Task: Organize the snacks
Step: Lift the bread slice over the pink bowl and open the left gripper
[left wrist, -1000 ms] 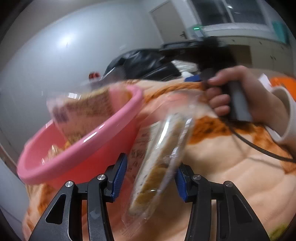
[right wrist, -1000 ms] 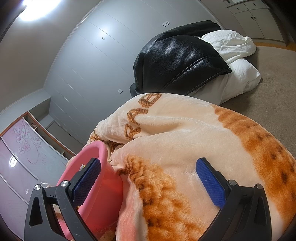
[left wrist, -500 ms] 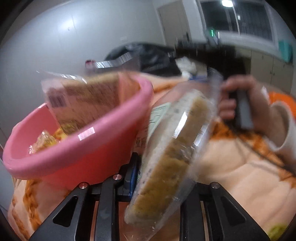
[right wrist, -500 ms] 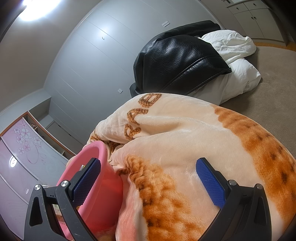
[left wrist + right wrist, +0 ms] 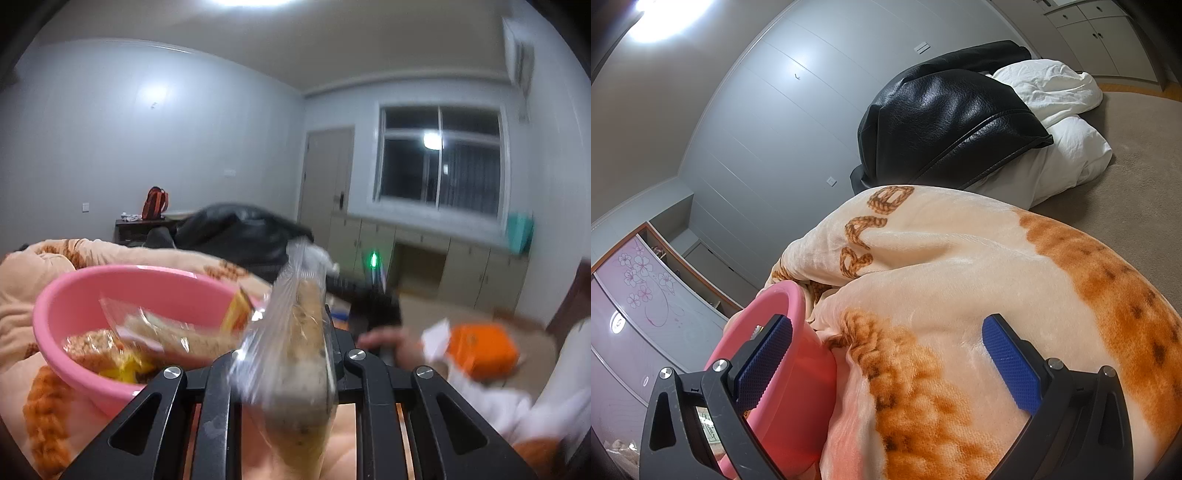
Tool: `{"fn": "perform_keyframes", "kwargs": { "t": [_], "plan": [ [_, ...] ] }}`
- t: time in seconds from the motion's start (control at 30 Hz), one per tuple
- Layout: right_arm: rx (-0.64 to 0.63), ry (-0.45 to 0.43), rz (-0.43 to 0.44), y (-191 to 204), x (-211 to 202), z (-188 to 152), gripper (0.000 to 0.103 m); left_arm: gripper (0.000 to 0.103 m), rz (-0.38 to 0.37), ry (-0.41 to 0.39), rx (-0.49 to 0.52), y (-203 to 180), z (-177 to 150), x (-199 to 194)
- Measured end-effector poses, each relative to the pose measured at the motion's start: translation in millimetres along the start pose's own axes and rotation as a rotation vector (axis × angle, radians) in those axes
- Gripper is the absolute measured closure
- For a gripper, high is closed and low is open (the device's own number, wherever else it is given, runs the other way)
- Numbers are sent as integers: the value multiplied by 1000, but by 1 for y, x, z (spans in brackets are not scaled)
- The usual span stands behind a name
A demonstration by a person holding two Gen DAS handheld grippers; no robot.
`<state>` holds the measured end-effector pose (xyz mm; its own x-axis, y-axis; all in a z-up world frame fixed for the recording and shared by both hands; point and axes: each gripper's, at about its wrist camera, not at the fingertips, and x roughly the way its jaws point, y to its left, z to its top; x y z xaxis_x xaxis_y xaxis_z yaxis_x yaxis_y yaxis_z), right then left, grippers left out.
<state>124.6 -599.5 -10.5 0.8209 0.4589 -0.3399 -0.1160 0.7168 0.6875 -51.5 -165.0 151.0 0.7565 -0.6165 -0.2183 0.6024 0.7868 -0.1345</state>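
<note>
My left gripper point(image 5: 291, 363) is shut on a clear-wrapped snack packet point(image 5: 295, 350), a flat brown cake standing upright between the jaws. It is raised just right of a pink basin point(image 5: 74, 295) that holds several wrapped snacks point(image 5: 147, 336). My right gripper point(image 5: 886, 358) is open and empty above the blanket; the pink basin point(image 5: 798, 373) sits behind its left finger. In the left wrist view the right gripper's black body shows beyond the packet, held by a hand point(image 5: 384, 339).
A peach and orange blanket point(image 5: 960, 288) covers the bed under the basin. A black leather jacket point(image 5: 942, 122) and white bedding point(image 5: 1063, 122) lie behind. An orange box point(image 5: 480, 347) sits at the right. A door, window and cabinets line the far wall.
My left gripper has closed on the snack packet and lifted it, tilting up so the basin's inside shows. The right gripper has not moved.
</note>
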Motion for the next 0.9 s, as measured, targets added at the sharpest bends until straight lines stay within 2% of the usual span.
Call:
{"fn": "perform_keyframes", "kwargs": {
  "t": [0.07, 0.2, 0.33, 0.43, 0.57, 0.63, 0.67, 0.7, 0.77, 0.83, 0.9],
  "plan": [
    [0, 0, 0, 0, 0, 0, 0, 88, 24, -51, -15, 7, 14, -8],
    [1, 0, 0, 0, 0, 0, 0, 88, 71, -92, -22, 22, 35, -23],
    [0, 0, 0, 0, 0, 0, 0, 88, 69, -117, -51, 30, 50, -21],
    [0, 0, 0, 0, 1, 0, 0, 88, 72, -170, -86, 38, 68, -18],
    [1, 0, 0, 0, 1, 0, 0, 88, 185, -238, -90, 53, 91, -19],
    [0, 0, 0, 0, 1, 0, 0, 88, 281, -239, -67, 63, 93, -12],
    [0, 0, 0, 0, 1, 0, 0, 88, 340, -224, -53, 69, 91, -6],
    [1, 0, 0, 0, 1, 0, 0, 88, 434, -181, -38, 77, 85, 4],
    [1, 0, 1, 0, 1, 0, 0, 88, 529, -118, -61, 89, 71, 16],
    [0, 0, 0, 0, 1, 0, 0, 88, 523, -85, -119, 101, 50, 21],
    [0, 0, 1, 0, 1, 0, 0, 88, 538, -87, -162, 106, 30, 20]
  ]
}}
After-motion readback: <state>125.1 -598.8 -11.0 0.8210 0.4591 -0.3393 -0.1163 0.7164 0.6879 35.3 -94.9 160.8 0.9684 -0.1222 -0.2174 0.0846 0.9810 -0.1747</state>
